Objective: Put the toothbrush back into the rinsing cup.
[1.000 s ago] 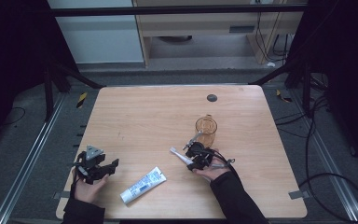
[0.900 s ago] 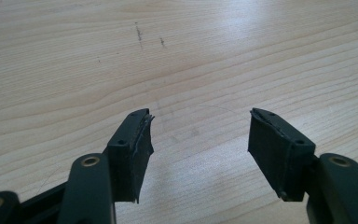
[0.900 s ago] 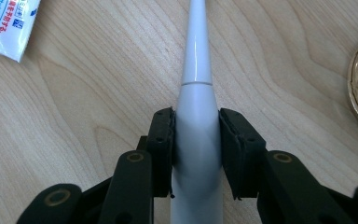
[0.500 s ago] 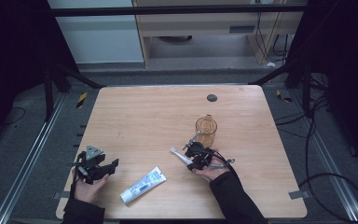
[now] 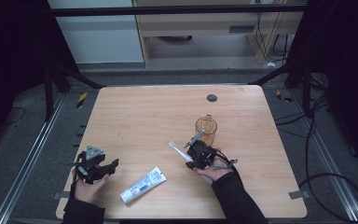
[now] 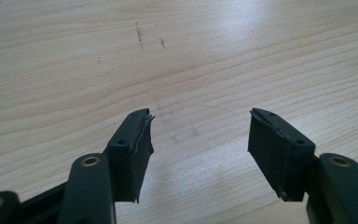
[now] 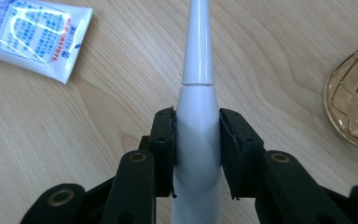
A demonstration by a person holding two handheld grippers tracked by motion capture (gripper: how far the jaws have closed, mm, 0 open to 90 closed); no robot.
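My right gripper [image 5: 192,157] [image 7: 196,140] is shut on the thick white handle of an electric toothbrush [image 7: 196,107]. The brush's slim neck [image 5: 175,148] points away from the jaws toward the table's left. It lies low over the wooden table [image 5: 158,112], just in front of an amber glass cup [image 5: 206,127] [image 7: 354,102]. A white toothpaste tube [image 5: 142,185] [image 7: 32,32] with blue print lies flat near the front edge, between the two hands. My left gripper [image 5: 109,167] [image 6: 198,140] rests at the front left corner, open, with bare wood between its jaws.
A small black round spot [image 5: 211,98] sits near the table's far edge. Dark frame rails and cables run on the floor around the table, and a cabinet stands behind it.
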